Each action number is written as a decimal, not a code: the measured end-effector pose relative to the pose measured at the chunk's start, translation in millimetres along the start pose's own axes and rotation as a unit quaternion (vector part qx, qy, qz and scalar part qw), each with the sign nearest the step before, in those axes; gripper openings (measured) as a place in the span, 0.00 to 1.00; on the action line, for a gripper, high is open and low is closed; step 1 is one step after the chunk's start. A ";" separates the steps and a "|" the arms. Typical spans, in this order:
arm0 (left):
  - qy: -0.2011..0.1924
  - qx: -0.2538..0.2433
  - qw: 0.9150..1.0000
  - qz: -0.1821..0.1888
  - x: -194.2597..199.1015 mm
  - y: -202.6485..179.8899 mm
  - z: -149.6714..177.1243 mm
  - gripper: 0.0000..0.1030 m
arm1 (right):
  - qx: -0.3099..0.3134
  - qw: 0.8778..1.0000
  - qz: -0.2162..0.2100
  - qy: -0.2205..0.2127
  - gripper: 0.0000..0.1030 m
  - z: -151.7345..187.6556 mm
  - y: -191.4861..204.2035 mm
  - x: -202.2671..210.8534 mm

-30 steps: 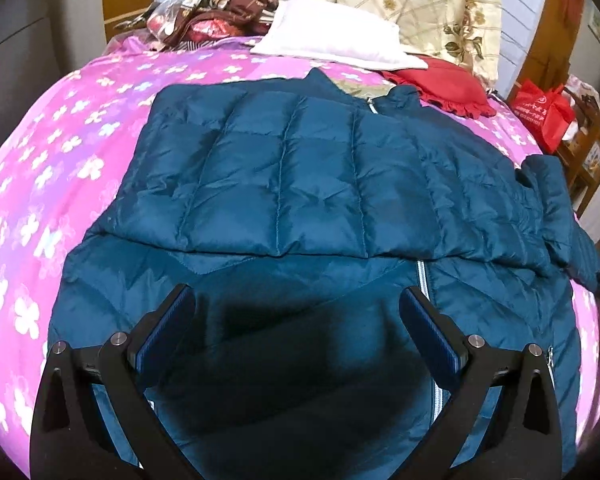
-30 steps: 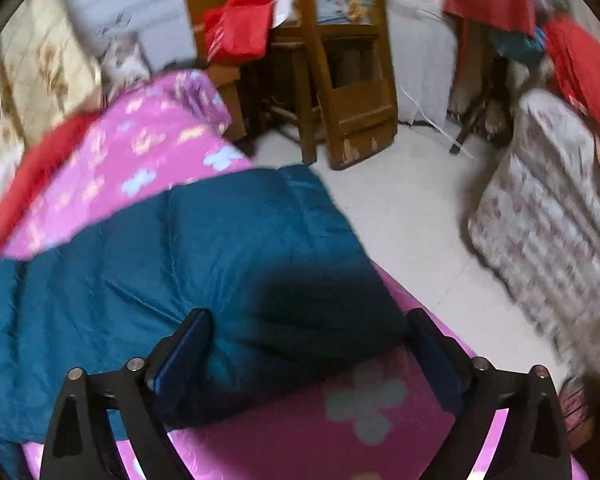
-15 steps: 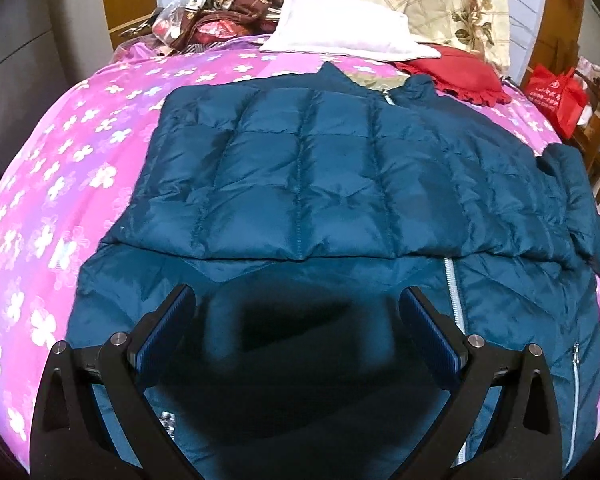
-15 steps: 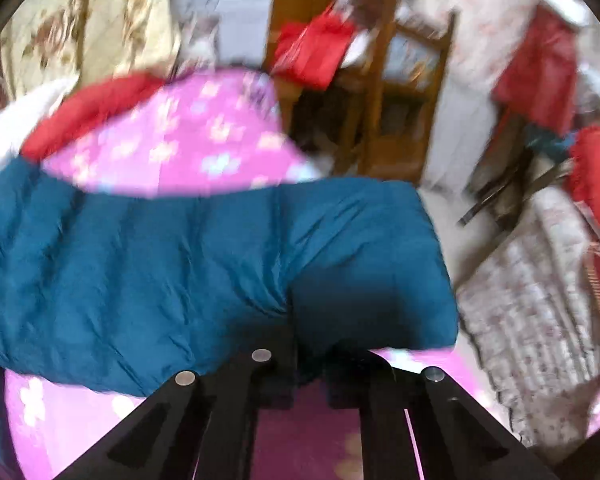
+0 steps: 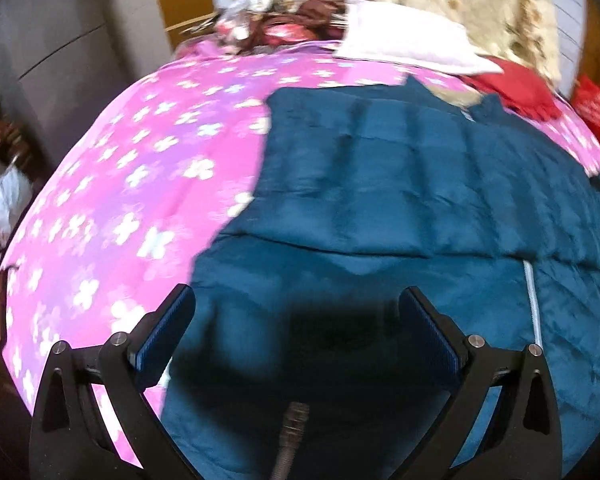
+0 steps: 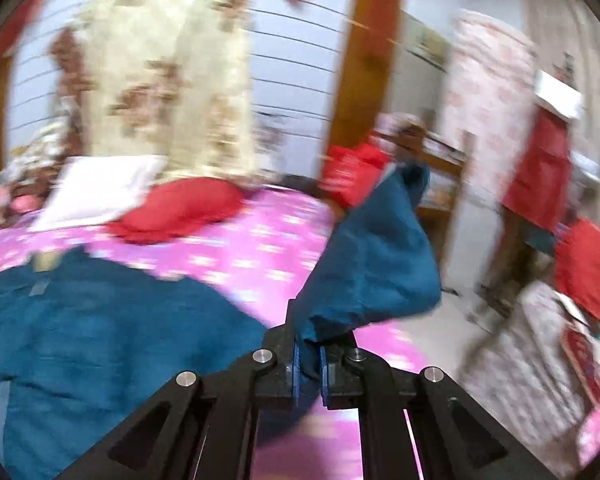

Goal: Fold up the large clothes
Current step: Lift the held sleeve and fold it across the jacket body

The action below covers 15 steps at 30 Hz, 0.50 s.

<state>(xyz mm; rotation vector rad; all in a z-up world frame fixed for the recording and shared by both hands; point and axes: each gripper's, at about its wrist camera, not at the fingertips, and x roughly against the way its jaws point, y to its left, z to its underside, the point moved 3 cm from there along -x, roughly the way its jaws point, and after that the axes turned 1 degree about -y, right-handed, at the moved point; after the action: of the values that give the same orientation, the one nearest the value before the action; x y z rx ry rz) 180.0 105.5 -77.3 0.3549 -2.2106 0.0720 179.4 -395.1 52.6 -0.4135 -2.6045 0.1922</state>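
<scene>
Both fisheye views are motion-blurred and dark-cornered, evenly lit indoors, with a dark shadow on the jacket [image 5: 380,240].

The jacket [image 5: 400,208] is dark teal, quilted, with a pale zip line. The bedspread [image 5: 140,184] is bright pink with white and pale blue flowers. The pillow [image 5: 404,46] is white. The cloth [image 5: 516,88] beside it is red. The quilt [image 6: 168,76] behind is cream with brown roses. The bag [image 6: 352,172] is red. Both grippers are black with blue pads [image 5: 164,336]. The wall [image 6: 292,60] is pale blue-white with dark lines.
</scene>
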 end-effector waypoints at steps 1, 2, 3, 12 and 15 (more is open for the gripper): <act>0.006 0.011 1.000 0.000 -5.1 4.5 -0.7 0.99 | 0.007 1.000 -0.025 0.000 0.06 3.4 31.0 -1.2; 0.013 0.021 1.000 -0.001 -11.8 8.7 -1.3 0.99 | 0.011 0.999 -0.043 0.002 0.06 7.9 53.4 -4.6; 0.023 0.029 0.999 -0.004 -18.8 11.5 -2.3 0.99 | 0.016 0.998 -0.063 0.005 0.06 15.7 82.6 -7.3; 0.030 0.047 0.998 0.017 -26.6 9.7 -18.4 0.99 | 0.064 0.965 -0.244 0.073 0.06 88.5 288.0 -33.1; 0.027 0.045 0.999 0.013 -26.8 7.2 -20.6 0.99 | 0.087 0.954 -0.273 0.087 0.08 92.4 307.7 -38.5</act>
<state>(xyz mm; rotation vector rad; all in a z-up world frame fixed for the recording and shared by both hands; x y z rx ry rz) 209.3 122.1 -85.0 0.3704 -2.1627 0.1945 244.4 -122.5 -109.4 0.3400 -2.3940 0.1810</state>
